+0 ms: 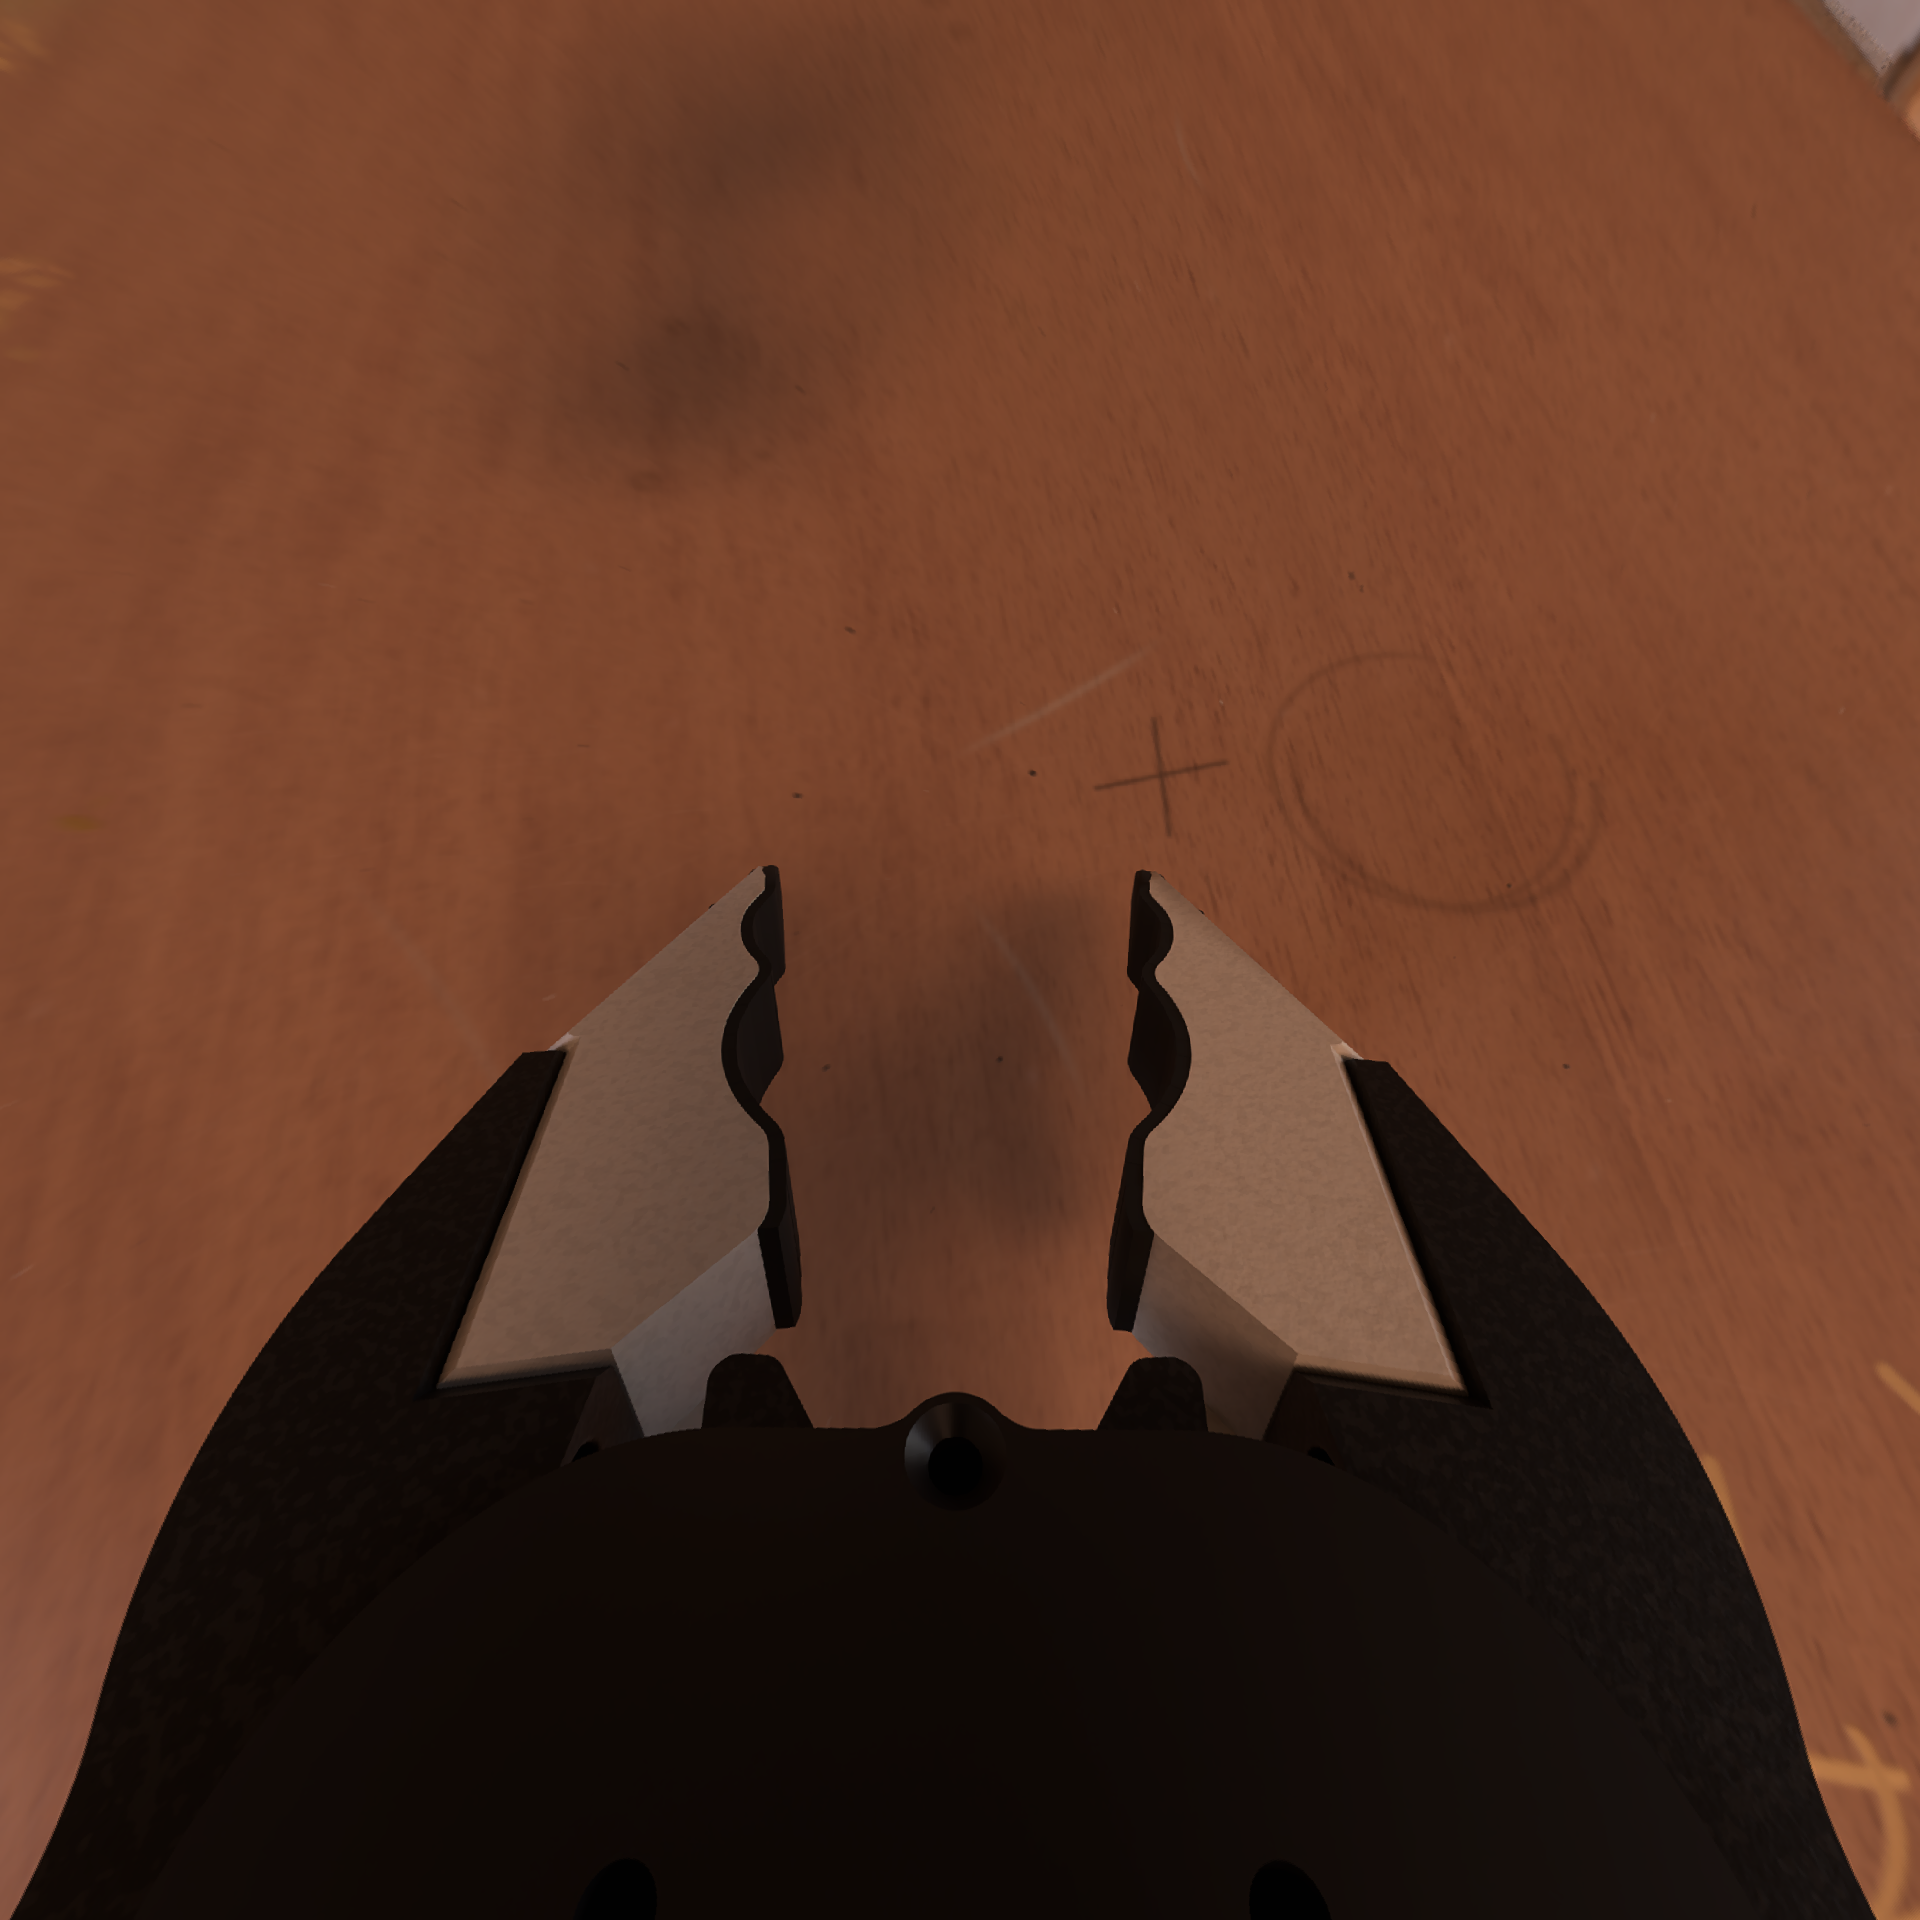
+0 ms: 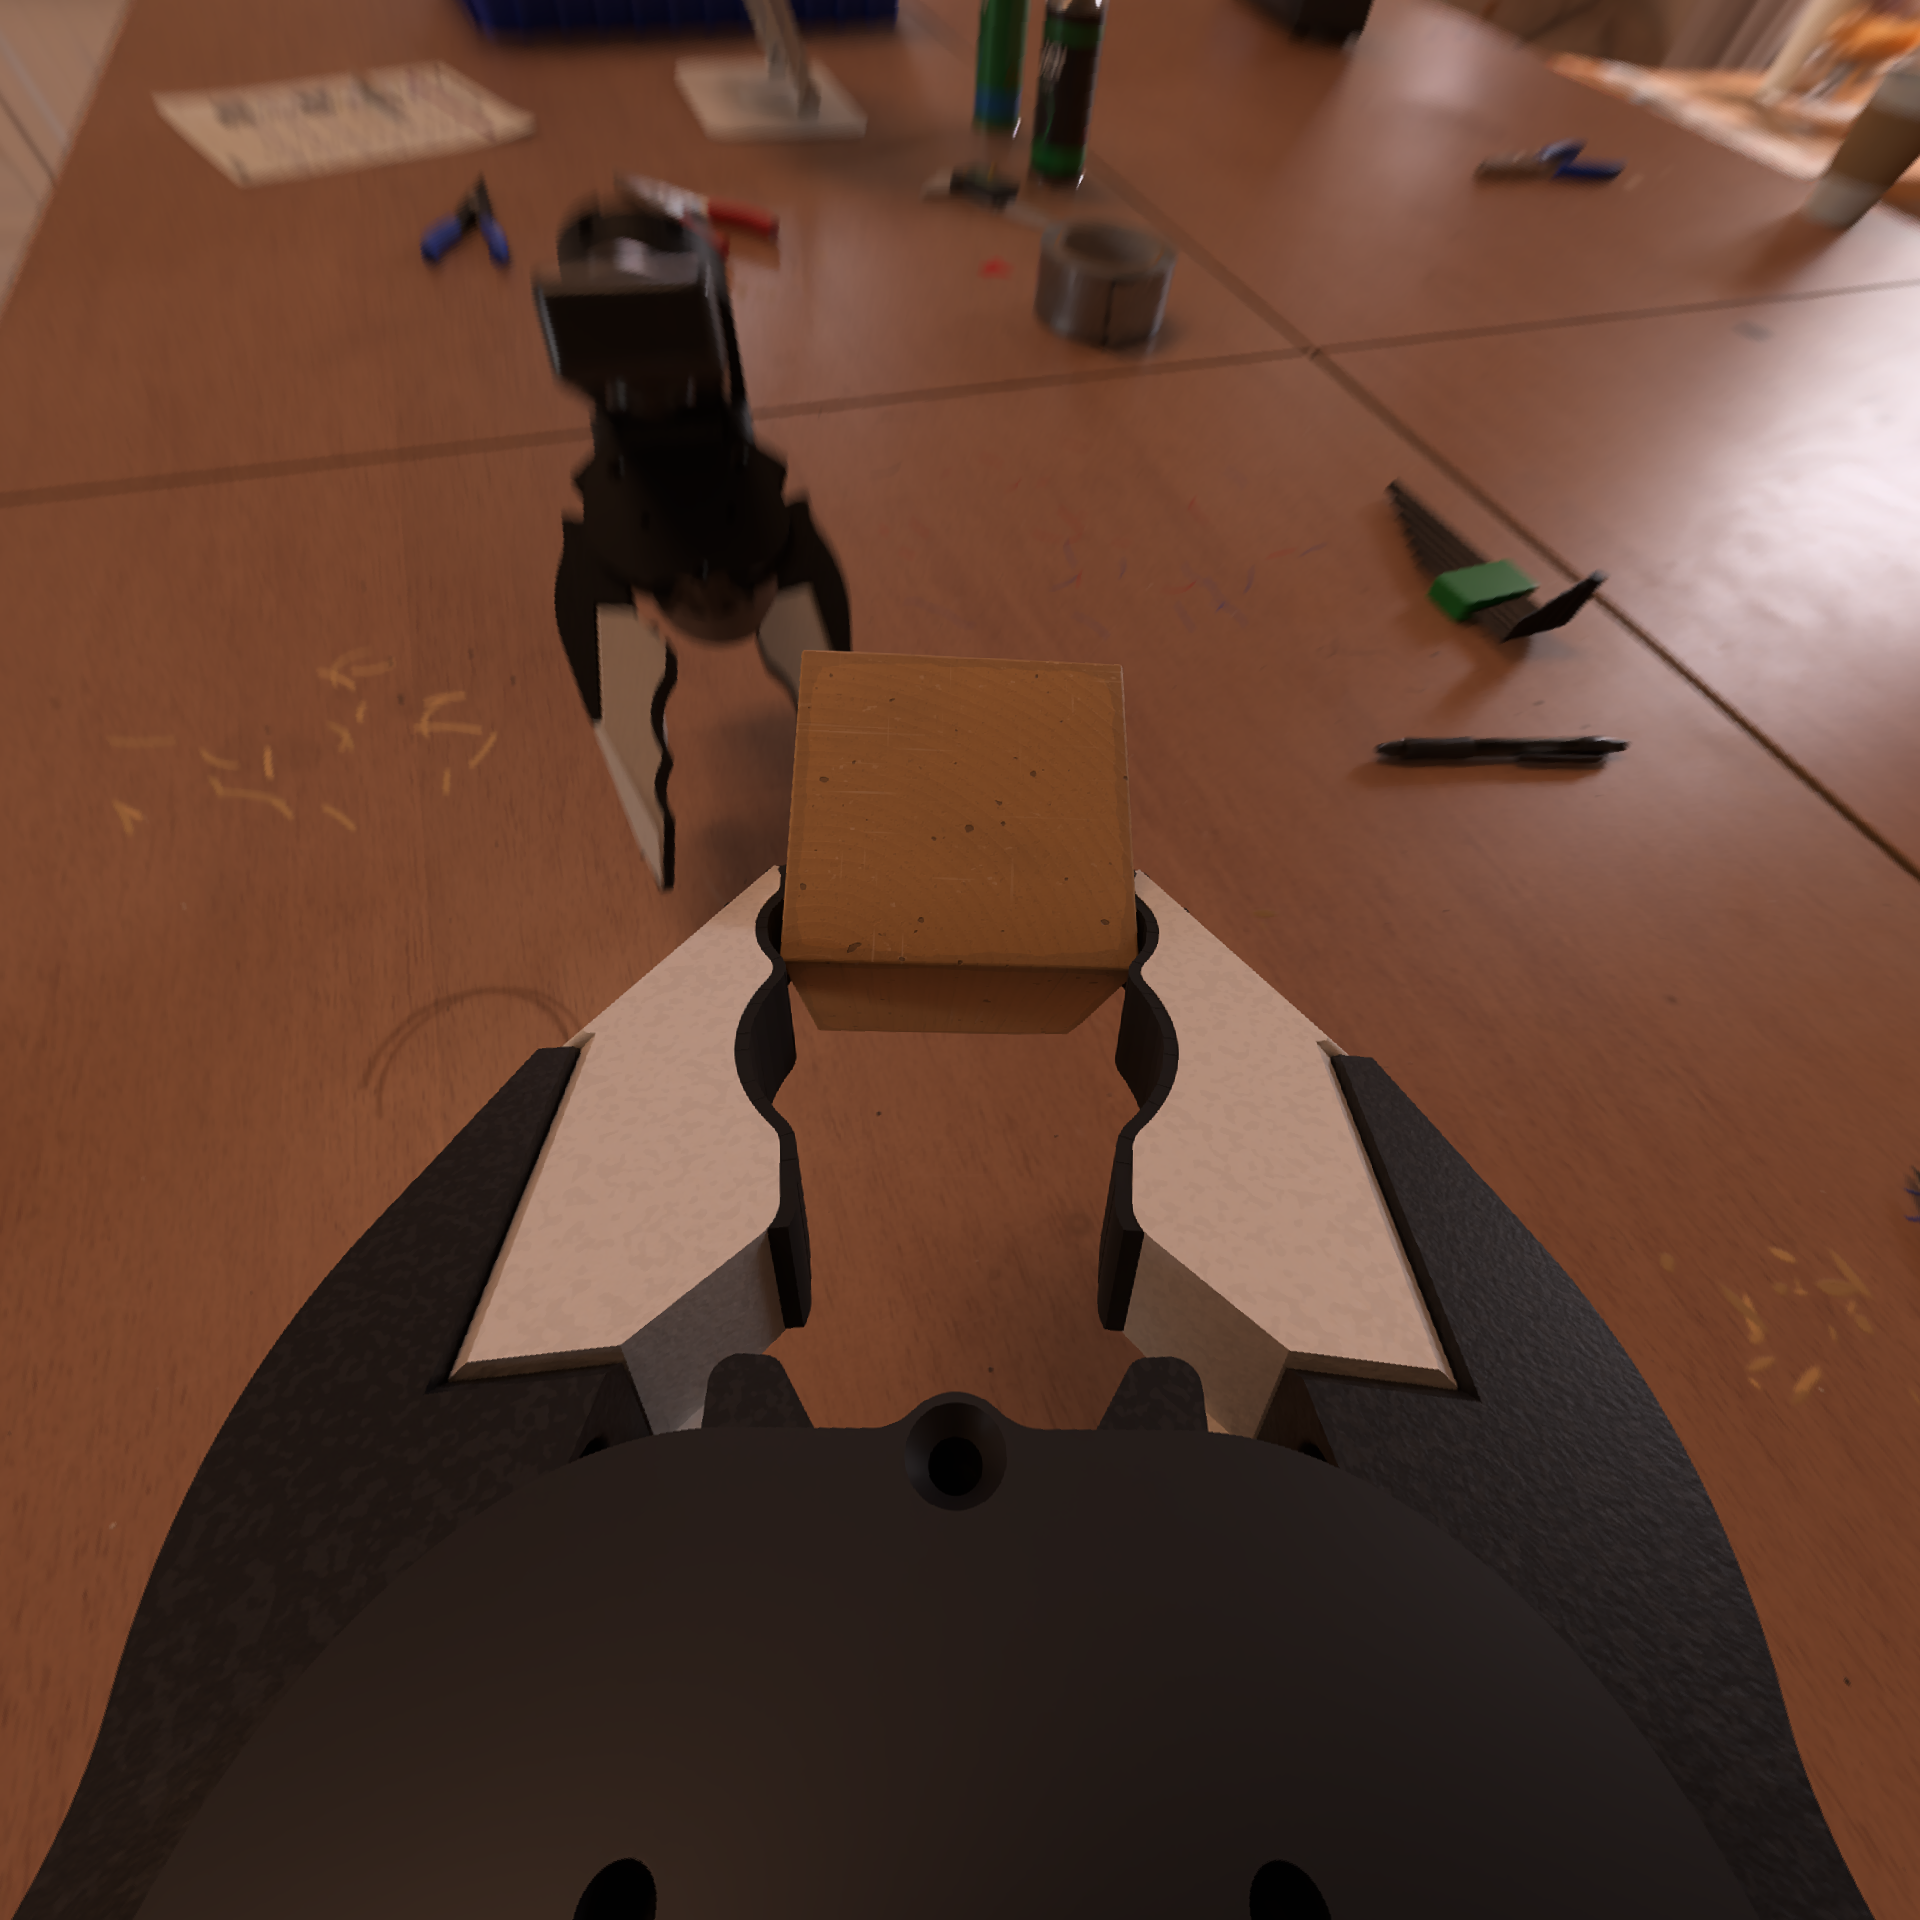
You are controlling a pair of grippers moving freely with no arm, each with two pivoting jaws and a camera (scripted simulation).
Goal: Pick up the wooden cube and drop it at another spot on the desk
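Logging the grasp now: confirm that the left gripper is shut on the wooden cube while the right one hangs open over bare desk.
Sides are swapped. The right wrist view shows the right gripper shut on the wooden cube; the left wrist view shows the left gripper open over bare desk.

The left gripper (image 1: 954,883) has a rounded matte-black body with a grainy texture, a small round screw recess at its front centre, and two pale wedge-shaped fingers (image 1: 644,1122) lined with wavy black pads. The right gripper (image 2: 956,894) matches it: black shell, pale fingers (image 2: 644,1132), scalloped dark pads.
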